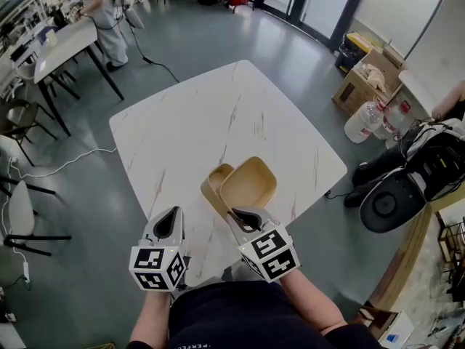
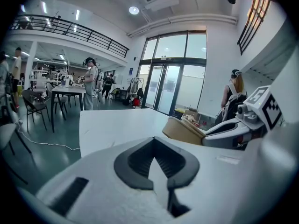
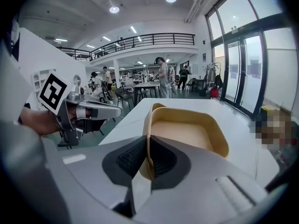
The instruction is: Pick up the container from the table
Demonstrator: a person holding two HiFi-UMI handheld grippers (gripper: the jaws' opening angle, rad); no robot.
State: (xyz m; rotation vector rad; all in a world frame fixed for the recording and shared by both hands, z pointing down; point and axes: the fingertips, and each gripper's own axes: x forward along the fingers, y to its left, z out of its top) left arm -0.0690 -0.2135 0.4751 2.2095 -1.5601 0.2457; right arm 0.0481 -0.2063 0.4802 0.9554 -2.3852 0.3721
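Note:
A tan, shallow container [image 1: 247, 184] with a second tan shell beside it sits tilted over the near part of the white marble table [image 1: 203, 115]. My right gripper [image 1: 236, 213] is shut on its near rim. In the right gripper view the thin rim of the container [image 3: 187, 134] stands pinched between the black pads of the right gripper [image 3: 148, 138]. Whether the container is clear of the tabletop I cannot tell. My left gripper [image 1: 176, 211] hovers to its left, shut and empty. The left gripper view shows the left gripper [image 2: 153, 141], the container [image 2: 182, 130] and the right gripper [image 2: 224, 129].
Right of the table are cardboard boxes [image 1: 363, 78], water bottles [image 1: 363, 122] and a black bag on a seat [image 1: 407, 187]. Another table [image 1: 65, 46] with a person [image 1: 105, 13] stands at the back left. Chairs [image 1: 22, 209] and a floor cable lie left.

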